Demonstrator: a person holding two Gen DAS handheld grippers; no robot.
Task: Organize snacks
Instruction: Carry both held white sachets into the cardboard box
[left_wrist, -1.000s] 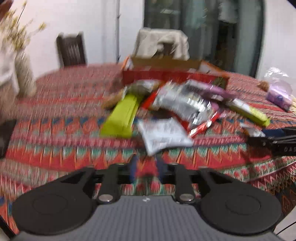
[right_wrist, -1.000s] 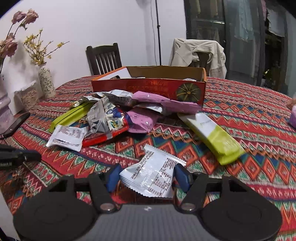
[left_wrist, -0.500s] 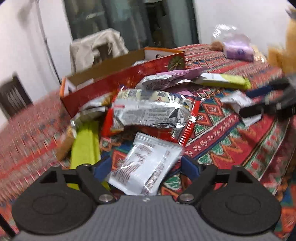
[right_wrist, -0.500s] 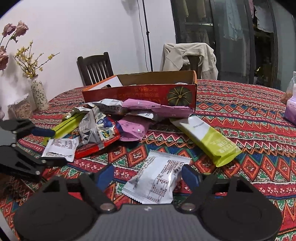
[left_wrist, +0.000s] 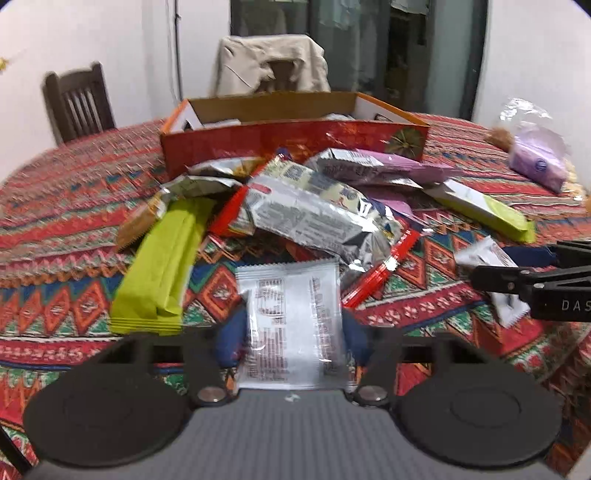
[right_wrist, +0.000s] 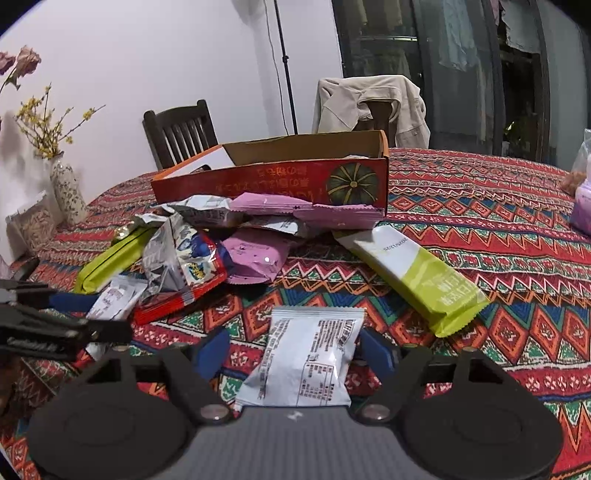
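A pile of snack packets lies on the patterned tablecloth in front of an open red cardboard box. My left gripper is closing, and its blue pads touch both sides of a white printed sachet lying flat. My right gripper is also closing around a second white sachet. Its right pad is at the sachet's edge, with a gap at the left pad. The red box stands beyond, with several packets inside.
A lime-green bar lies left of the pile and another green and white bar to its right. A purple bag sits far right. A vase stands far left. Two chairs stand behind the table.
The left view has swung over the pile and settled behind a white sachet. The left jaws opened wide around it, then narrowed onto it. The right jaws widened, then narrowed around their sachet.
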